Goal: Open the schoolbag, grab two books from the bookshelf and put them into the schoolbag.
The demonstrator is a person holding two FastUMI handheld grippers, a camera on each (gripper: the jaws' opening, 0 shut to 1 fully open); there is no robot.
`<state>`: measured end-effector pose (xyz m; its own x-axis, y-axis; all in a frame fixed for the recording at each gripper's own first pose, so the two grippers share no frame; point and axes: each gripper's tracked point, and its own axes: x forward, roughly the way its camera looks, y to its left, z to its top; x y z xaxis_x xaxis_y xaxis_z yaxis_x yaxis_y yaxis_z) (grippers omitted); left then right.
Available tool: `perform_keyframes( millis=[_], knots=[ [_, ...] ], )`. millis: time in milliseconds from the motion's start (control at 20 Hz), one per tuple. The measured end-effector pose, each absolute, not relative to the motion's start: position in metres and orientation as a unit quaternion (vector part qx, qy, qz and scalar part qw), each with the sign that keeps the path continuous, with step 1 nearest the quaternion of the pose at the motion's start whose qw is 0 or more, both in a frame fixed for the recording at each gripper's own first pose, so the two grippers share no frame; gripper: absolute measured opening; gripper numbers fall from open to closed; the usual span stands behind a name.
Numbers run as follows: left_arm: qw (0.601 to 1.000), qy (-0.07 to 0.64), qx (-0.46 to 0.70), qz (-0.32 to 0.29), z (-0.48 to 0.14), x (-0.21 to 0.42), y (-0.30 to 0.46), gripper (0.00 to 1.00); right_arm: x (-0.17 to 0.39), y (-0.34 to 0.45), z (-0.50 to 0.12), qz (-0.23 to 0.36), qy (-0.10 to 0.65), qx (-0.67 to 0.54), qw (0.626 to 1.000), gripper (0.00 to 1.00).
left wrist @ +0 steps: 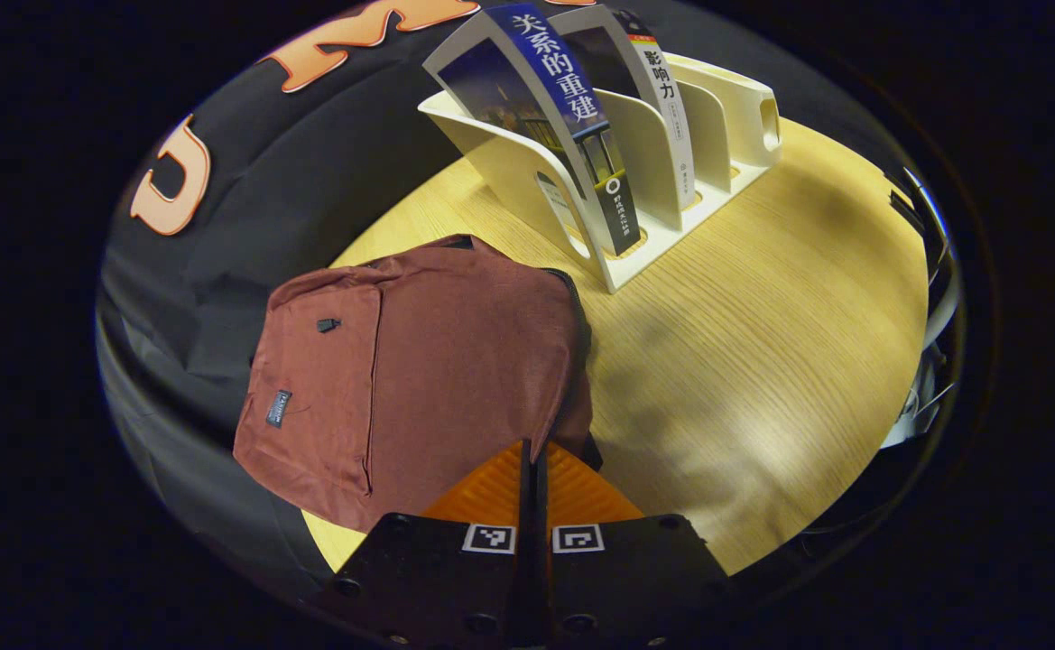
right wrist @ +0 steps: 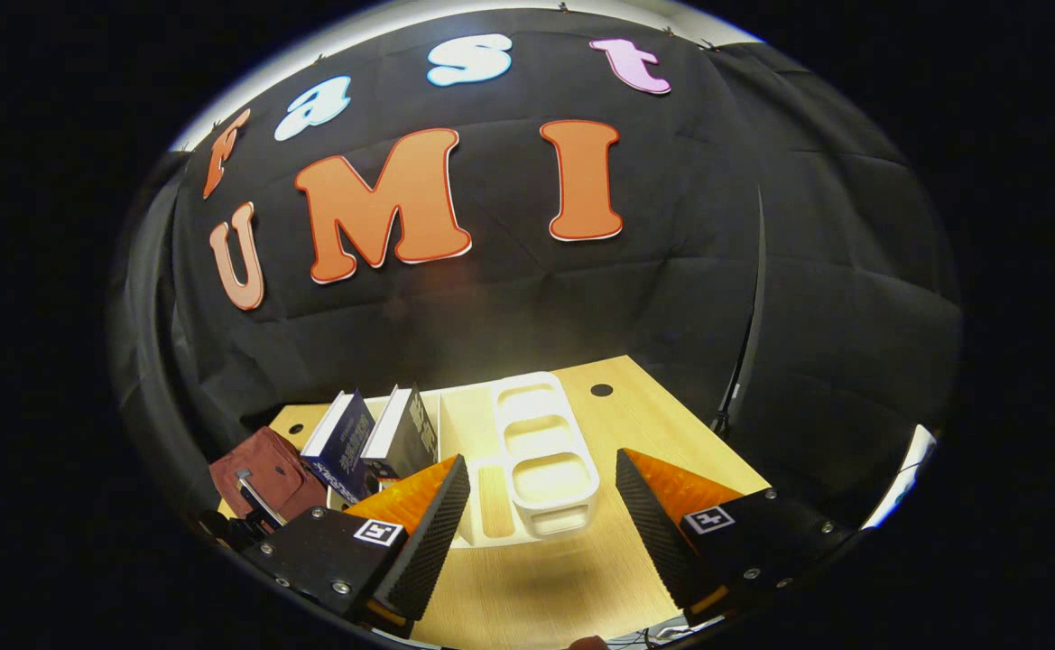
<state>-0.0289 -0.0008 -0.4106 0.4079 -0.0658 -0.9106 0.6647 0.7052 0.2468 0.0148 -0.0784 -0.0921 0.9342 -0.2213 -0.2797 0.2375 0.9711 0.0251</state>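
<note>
Lying flat on the wooden table (left wrist: 762, 343), the schoolbag (left wrist: 410, 370) was zipped, just beside the bookshelf (left wrist: 644, 171) holding two books (left wrist: 563, 99). Over it, the left gripper (left wrist: 533, 469) was pressed closed on nothing; the right gripper (right wrist: 541, 506) gaped wide before the rack.

A recording booth: black cloth wall (right wrist: 509, 316) behind a wooden table (left wrist: 762, 361).
</note>
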Motion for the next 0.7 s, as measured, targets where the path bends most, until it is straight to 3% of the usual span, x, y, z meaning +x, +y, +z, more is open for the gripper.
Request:
perform_keyframes(
  millis=[300, 700],
  knots=[
    [0.787, 0.522, 0.224, -0.243, -0.343, -0.005, 0.013, 0.01, 0.014, -0.067, -0.077, -0.064, 0.132, 0.042, 0.988, 0.97],
    [0.829, 0.443, 0.202, -0.277, -0.221, 0.069, 0.055, 0.01, 0.005, -0.042, -0.082, -0.120, 0.169, 0.065, 0.976, 0.97]
  ],
)
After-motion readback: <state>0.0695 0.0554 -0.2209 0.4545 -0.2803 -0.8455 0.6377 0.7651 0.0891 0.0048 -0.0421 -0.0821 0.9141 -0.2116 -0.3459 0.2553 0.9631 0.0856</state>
